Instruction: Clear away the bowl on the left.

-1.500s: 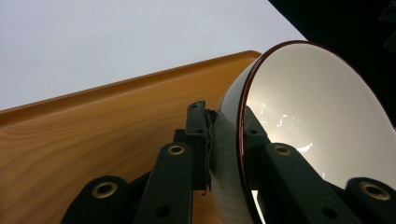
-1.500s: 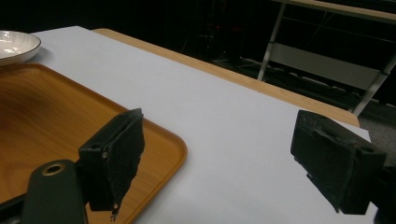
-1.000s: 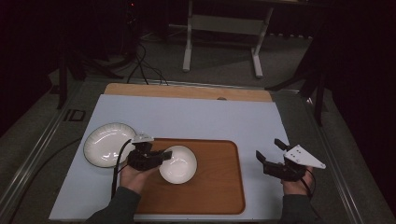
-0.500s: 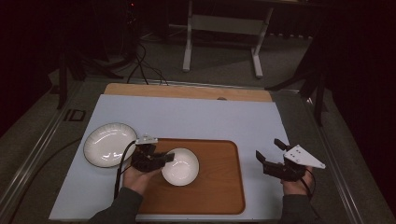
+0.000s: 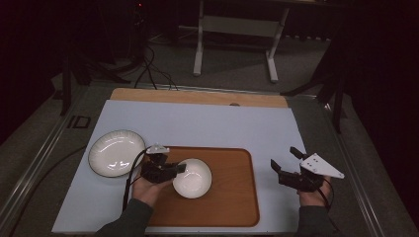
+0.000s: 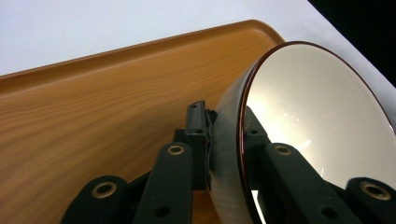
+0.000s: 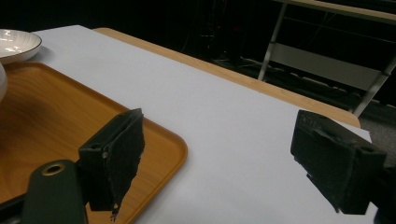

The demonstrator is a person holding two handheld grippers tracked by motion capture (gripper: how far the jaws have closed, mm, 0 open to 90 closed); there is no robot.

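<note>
A small white bowl (image 5: 193, 178) with a dark rim sits over the left half of the wooden tray (image 5: 232, 197). My left gripper (image 5: 174, 169) is shut on the bowl's left rim; in the left gripper view the rim of the bowl (image 6: 308, 121) is pinched between the two black jaws, with the tray (image 6: 93, 112) beneath it. My right gripper (image 5: 287, 161) hovers open over the white mat to the right of the tray. In the right gripper view its jaws stand wide apart with nothing between them, by the tray's corner (image 7: 159, 140).
A white plate (image 5: 116, 152) lies on the white mat (image 5: 207, 123) left of the tray, also the plate (image 7: 16, 44) at far left. A wooden table edge (image 5: 197, 96) runs along the back. A metal stand (image 5: 237, 29) is on the floor beyond.
My left gripper has carried the bowl a little to the right and nearer over the tray. The right gripper has stayed in place, open.
</note>
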